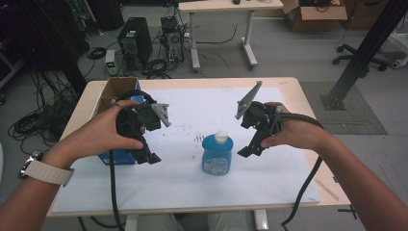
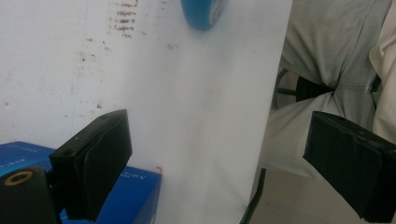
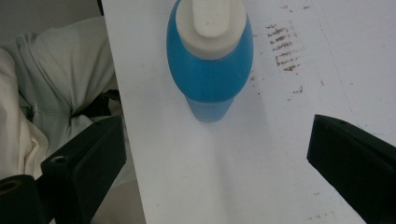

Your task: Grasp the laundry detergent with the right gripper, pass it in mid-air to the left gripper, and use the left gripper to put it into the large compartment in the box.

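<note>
A blue bottle with a white cap stands upright on the white sheet near the table's front middle. My left gripper is held above the sheet to the bottle's left, open with nothing between its jaws. My right gripper hovers to the bottle's right, also open and holding nothing. The right gripper view looks down on the blue bottle from above, beyond its wide-apart jaws. In the left gripper view the blue bottle shows at the top edge.
An open cardboard box sits at the table's left, with a blue box in front of it under my left hand. That blue box lies by the left jaw. The person's lap lies beyond the table's front edge.
</note>
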The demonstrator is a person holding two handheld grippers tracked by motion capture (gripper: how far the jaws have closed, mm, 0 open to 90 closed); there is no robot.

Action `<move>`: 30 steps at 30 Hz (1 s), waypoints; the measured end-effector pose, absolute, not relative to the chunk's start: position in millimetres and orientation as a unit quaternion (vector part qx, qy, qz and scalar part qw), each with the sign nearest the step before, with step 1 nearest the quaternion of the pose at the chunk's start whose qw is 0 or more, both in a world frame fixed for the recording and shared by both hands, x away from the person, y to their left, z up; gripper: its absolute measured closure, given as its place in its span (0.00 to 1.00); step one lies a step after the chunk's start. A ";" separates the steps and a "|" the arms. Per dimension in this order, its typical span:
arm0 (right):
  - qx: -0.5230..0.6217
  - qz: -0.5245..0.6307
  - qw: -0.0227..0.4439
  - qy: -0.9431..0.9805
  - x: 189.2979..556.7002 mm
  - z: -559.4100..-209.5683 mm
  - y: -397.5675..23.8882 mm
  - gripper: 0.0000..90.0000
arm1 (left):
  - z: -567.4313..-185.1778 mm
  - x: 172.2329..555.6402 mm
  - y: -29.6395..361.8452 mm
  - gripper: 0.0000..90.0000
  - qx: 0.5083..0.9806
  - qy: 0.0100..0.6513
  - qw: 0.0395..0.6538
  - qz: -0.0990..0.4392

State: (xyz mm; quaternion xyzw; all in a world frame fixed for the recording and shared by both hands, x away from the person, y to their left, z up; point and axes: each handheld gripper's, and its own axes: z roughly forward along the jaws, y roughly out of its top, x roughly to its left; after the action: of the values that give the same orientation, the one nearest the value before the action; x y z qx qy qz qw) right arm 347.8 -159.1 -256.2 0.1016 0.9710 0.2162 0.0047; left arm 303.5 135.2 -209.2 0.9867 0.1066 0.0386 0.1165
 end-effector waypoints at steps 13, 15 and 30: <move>0.106 0.220 0.008 0.970 348.0 -268.5 -162.1 0.05 | -210.2 303.9 137.1 0.09 0.986 0.107 0.118 0.037; 0.108 0.220 0.007 0.969 348.1 -270.9 -163.1 0.05 | -210.5 304.1 137.0 0.09 0.987 0.107 0.118 0.036; 0.112 0.237 0.010 0.965 347.2 -282.7 -166.5 0.05 | -212.1 305.0 136.9 0.09 0.987 0.106 0.120 0.036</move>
State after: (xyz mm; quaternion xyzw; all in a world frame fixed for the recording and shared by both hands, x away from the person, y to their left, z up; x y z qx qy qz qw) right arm 347.2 -166.5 -282.7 0.1117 0.9649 0.2374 0.0103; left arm 305.0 136.9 -212.1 0.9865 0.1057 0.0360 0.1197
